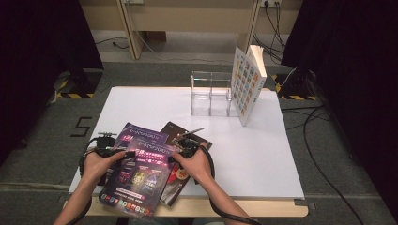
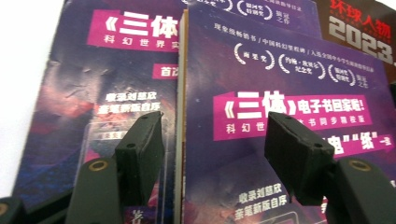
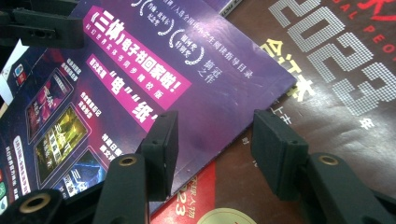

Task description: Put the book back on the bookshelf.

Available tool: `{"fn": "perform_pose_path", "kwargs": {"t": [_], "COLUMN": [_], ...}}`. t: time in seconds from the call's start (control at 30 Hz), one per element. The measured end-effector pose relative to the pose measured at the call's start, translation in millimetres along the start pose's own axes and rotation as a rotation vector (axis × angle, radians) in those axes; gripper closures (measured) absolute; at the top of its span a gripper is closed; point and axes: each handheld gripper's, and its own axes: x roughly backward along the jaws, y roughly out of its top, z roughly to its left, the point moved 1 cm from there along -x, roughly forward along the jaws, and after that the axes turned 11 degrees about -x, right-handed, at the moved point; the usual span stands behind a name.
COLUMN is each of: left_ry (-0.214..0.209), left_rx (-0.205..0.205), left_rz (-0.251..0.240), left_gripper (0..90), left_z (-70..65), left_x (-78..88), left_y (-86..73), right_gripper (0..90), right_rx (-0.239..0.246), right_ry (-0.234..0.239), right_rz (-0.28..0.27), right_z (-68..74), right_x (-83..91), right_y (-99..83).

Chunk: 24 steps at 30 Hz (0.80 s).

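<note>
Left fingers: the left gripper (image 2: 212,154) has its jaws spread apart, one on each side of the top purple magazine's (image 2: 285,116) left edge. They grip nothing.
Right fingers: the right gripper (image 3: 212,149) is spread wide too. Its jaws stand either side of that magazine's right edge, not pinching.
Where the magazine is: it lies flat on top of a second purple magazine (image 2: 107,93) and a brown magazine (image 3: 336,93), at the near edge of the white table (image 1: 263,154).
Why like this: one gripper sits at each side, likely so both can lift the floppy magazine evenly.
Far off: a clear rack (image 1: 211,96) stands at the back, with a book (image 1: 247,84) leaning on it. Maybe the magazine belongs there.
</note>
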Motion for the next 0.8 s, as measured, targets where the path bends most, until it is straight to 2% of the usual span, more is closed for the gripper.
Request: {"fn": "perform_pose_path", "kwargs": {"t": [0.07,0.1,0.2,0.27,0.43,0.5,0.63,0.67,0.8], "left_ry": [-0.015,-0.011,0.007,0.016,0.016,0.013,-0.007,-0.021,-0.077], "left_rx": [0.001,-0.002,-0.014,-0.012,0.036,0.05,0.078,0.093,0.136], "left_rz": [0.0,0.003,0.013,0.013,-0.002,-0.011,-0.036,-0.045,-0.08], "left_gripper": [36.5,36.4,36.7,38.4,47.4,50.0,52.9,53.2,55.8], "left_z": [-2.0,-2.4,-5.1,-5.5,-1.8,-0.2,2.2,3.4,7.3], "left_x": [-0.9,-1.0,-1.8,-1.7,0.1,1.2,4.3,5.6,12.3], "left_y": [0.6,0.7,1.8,2.0,1.0,0.0,-0.9,-0.9,-0.6], "right_gripper": [51.8,51.8,52.1,52.2,52.7,52.8,53.0,53.1,53.3], "right_rx": [0.016,-0.001,0.009,-0.004,0.022,-0.001,-0.001,0.014,0.015], "right_ry": [-0.001,-0.002,0.006,0.005,0.0,0.001,0.001,0.002,0.001], "right_rz": [0.0,0.004,-0.004,-0.004,-0.01,-0.005,-0.007,-0.011,-0.01], "right_z": [0.1,0.6,-1.0,-0.3,-0.7,0.4,0.4,-0.4,-0.4], "right_x": [-0.6,-0.2,-0.5,-0.4,-0.9,-0.7,-0.8,-1.0,-1.0], "right_y": [0.6,0.4,0.5,-0.2,0.0,-0.2,-0.3,0.0,-0.1]}}
